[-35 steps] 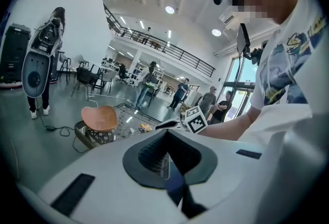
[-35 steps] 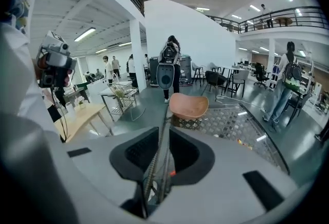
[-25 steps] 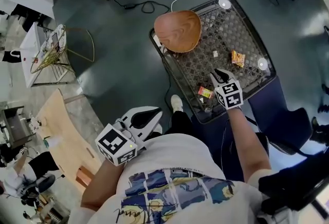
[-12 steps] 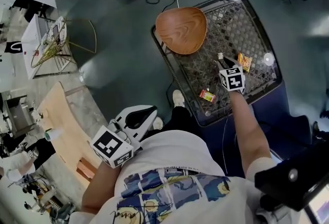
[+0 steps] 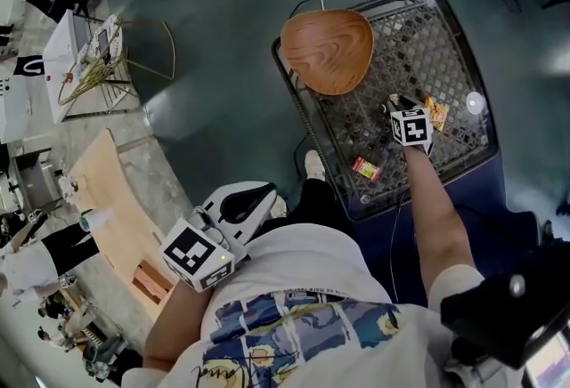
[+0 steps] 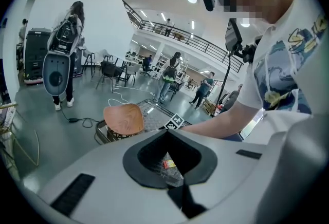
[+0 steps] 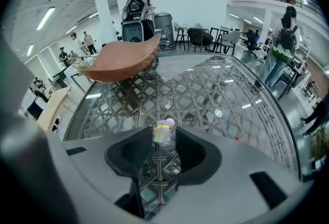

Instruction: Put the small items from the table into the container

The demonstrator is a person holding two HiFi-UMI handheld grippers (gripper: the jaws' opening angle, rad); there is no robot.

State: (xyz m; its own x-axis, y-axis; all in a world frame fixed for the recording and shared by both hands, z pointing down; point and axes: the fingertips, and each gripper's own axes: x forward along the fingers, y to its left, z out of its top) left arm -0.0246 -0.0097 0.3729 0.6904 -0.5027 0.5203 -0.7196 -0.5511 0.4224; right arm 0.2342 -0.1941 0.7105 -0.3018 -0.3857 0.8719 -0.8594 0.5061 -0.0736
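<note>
Head view: the right hand-held gripper (image 5: 398, 103) is down at the glass-topped desk (image 5: 427, 30), probably because it is going for a small item there. The wooden bowl (image 5: 327, 50), the container, lies at its 10 o'clock and looks empty. An orange packet (image 5: 436, 113) sits just beside it at 3 o'clock, and a red packet (image 5: 365, 168) at 7 o'clock. The left hand-held gripper (image 5: 272, 197) waits back by the person's body, off the desk.

Left gripper view: its jaws meet at the tips and hold nothing. It is likely parked while the other works.

Right gripper view: the jaws are opening, and a small shiny wrapped sweet (image 7: 164, 132) stands on the glass between their tips, not yet pinched. The bowl (image 7: 126, 61) is at 11 o'clock.

Count: one bowl and three small items, all outside it.
</note>
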